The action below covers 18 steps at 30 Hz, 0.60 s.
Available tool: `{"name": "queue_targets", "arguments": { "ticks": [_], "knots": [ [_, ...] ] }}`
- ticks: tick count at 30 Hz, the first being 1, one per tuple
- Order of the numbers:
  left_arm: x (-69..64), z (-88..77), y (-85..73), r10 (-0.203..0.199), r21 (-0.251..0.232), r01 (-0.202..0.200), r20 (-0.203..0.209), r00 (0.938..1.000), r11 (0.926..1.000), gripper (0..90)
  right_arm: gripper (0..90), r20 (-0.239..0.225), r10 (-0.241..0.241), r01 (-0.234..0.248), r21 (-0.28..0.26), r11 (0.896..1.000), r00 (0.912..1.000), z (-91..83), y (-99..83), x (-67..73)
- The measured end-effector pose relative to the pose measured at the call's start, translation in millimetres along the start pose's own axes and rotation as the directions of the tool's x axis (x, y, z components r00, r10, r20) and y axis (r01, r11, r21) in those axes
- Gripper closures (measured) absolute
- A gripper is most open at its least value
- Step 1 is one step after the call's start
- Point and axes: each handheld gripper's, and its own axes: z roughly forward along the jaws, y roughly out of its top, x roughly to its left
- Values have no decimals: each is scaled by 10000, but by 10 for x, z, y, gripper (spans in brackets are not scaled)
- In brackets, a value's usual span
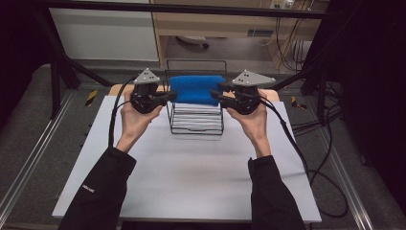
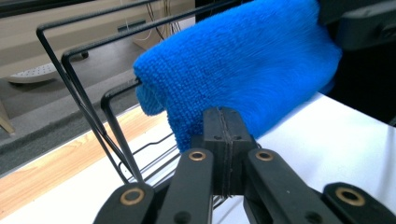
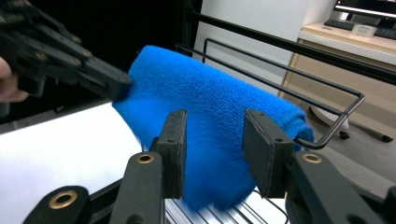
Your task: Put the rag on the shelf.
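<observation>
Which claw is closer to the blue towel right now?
Left. The left claw is shut at the left end of the blue towel, apparently pinching its edge. The right claw sits at the right end, jaws apart and not pressing it.

Both forearms reached forward over the table from its near edge, sleeves dark, each hand wrapped around a gripper. The left gripper [image 1: 168,97] pointed inward toward the right one, its jaws pressed fully together. The right gripper [image 1: 218,93] faced it, jaws parted with a clear gap between the pads [image 3: 173,140].
</observation>
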Motion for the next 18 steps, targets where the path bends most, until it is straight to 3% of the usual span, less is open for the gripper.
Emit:
{"name": "queue_targets", "arguments": {
  "ticks": [2, 4, 8, 13, 18],
  "knots": [
    [6, 22, -22, 35, 73, -35, -39, 10000, 10000, 899, 640, -75, 90, -91, -22, 10000, 9999, -4, 2, -1],
    [12, 35, -41, 65, 93, -65, -76, 9999, 9999, 899, 742, -229, 239, -235, 173, 9996, 9995, 0, -8, 6],
    [8, 46, -63, 108, 58, -107, -90, 9999, 9999, 899, 880, -232, 702, -680, 876, 9938, 9973, 42, -82, -13],
    [10, 84, -94, 186, 157, -183, -165, 9997, 9997, 899, 889, 43, 962, -960, 1232, 9877, 9953, 96, -217, -56],
    [17, 116, -116, 152, 188, -149, -153, 9998, 9997, 898, 837, 141, 1005, -1015, 1057, 9892, 9948, 117, -263, -72]
  ]
}}
